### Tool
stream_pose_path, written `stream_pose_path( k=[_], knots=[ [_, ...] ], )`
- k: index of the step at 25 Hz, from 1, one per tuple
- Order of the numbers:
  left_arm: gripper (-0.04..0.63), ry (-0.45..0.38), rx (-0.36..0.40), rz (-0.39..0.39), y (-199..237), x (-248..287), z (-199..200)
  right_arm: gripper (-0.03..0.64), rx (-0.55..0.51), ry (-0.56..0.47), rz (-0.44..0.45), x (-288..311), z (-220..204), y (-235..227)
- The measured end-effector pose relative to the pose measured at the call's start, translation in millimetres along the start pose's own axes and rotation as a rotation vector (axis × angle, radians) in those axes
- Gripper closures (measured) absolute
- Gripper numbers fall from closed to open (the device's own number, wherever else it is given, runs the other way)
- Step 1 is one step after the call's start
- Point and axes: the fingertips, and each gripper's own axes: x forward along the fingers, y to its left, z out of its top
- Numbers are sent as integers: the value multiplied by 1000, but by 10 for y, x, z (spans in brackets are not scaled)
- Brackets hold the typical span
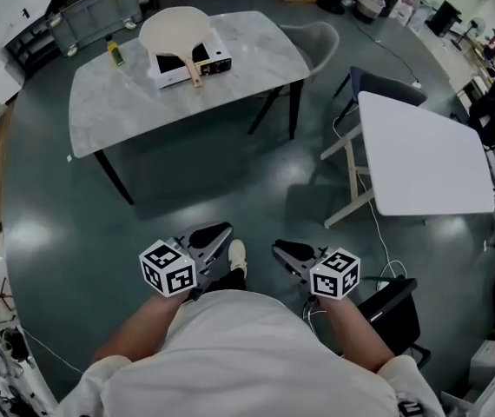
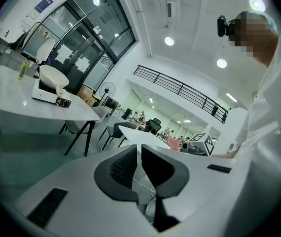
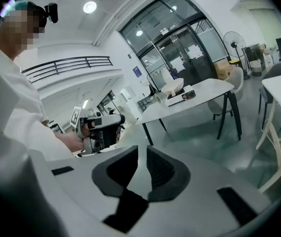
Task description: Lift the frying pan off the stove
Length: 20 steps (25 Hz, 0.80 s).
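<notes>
A person stands on a dark floor (image 1: 204, 172) holding a tool in each hand, close to the body at waist height. The left tool (image 1: 215, 233) has its jaws closed together with nothing between them. The right tool (image 1: 284, 250) has its jaws a narrow way apart, also with nothing between them. The frying pan (image 1: 175, 31) is far ahead of both tools and a little to the left tool's side, well out of reach. It sits on a flat white stove (image 1: 217, 62), which stands on a grey marble-look surface (image 1: 108, 102). The pan is pale and round, and its light wood-coloured handle (image 1: 195, 72) sticks out over the stove's near edge, towards the tools. A small yellow-green bottle (image 1: 115, 52) stands on the same surface, to the left of the stove. A grey chair (image 1: 317, 42) is at the far right end of that surface, and a second, white table (image 1: 421, 159) stands ahead of the right tool. The pan is probably rigid and moderately heavy, with its weight towards the bowl, so it may tip downwards when lifted. The handle looks like the best place to grip, close to the bowl, with a firm squeeze
</notes>
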Motion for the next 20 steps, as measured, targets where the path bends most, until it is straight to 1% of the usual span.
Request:
stream_pose_path(
  k=[3, 6, 8, 10, 13, 16, 20],
  knots=[
    [574, -30, 12, -40, 133, 317, 390, 554, -36, 5, -25, 94, 487, -266],
    [574, -63, -14, -76, 299, 535, 677, 554, -55, 3, -37, 179, 924, -441],
    [574, -69, -11, -84, 446, 628, 841, 554, -47, -11, -35, 261, 1162, -539],
    [574, -81, -9, -78, 564, 676, 967, 554, -40, 8, -27, 358, 1293, -664],
    [574, -115, -27, -36, 768, 617, 1071, 554, -38, 67, -3, 554, 1380, -865],
    [571, -150, -74, 36, 1086, 500, 1152, 554, -34, 82, 39, 807, 1552, -988],
    [528, -170, -112, 112, 1461, 450, 1254, 554, -37, 97, 111, 1134, 1803, -1154]
  ],
)
